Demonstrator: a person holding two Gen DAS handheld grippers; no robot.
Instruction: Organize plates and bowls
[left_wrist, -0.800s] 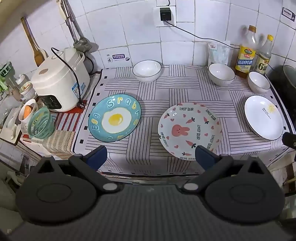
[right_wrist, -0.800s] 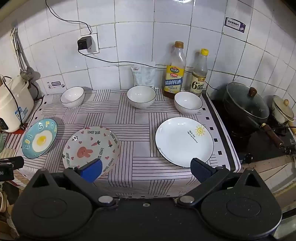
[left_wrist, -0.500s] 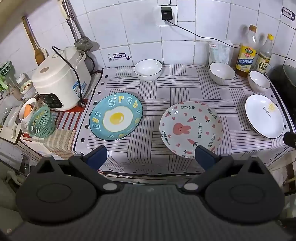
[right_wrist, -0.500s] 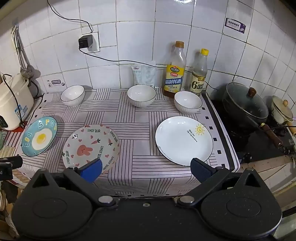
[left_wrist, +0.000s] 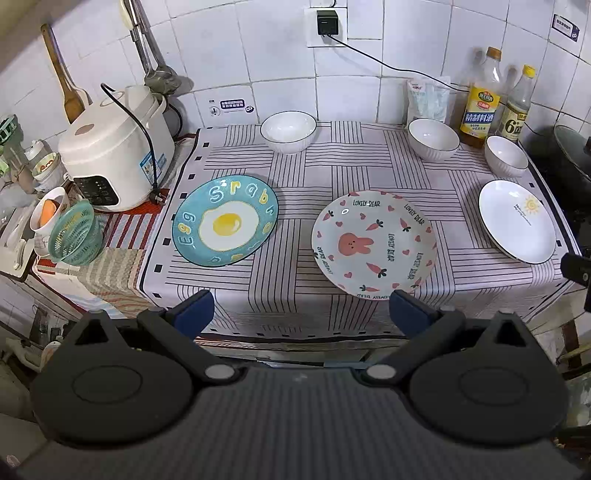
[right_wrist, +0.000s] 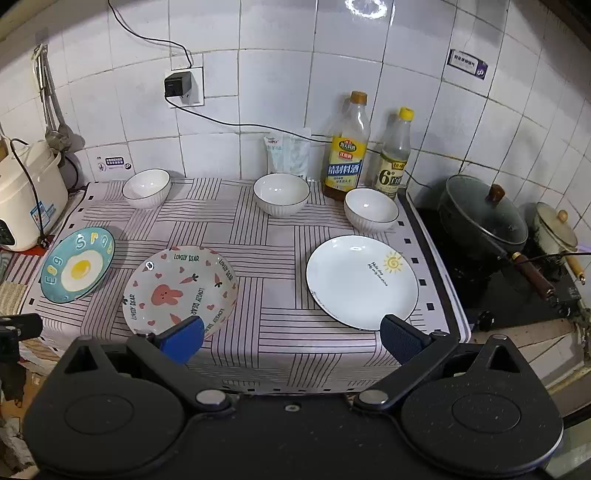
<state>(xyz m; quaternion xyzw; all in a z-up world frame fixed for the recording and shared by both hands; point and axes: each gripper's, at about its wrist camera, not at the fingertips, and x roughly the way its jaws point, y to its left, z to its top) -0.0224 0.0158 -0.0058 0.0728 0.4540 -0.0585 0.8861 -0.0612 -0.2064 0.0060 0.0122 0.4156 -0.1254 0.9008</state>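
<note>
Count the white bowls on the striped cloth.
3, all along the back: left bowl near the rice cooker, middle bowl before the pouch, right bowl by the bottles. None seems hidden.

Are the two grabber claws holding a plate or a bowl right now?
No. The left gripper and right gripper are both open and empty, short of the striped tablecloth.
</note>
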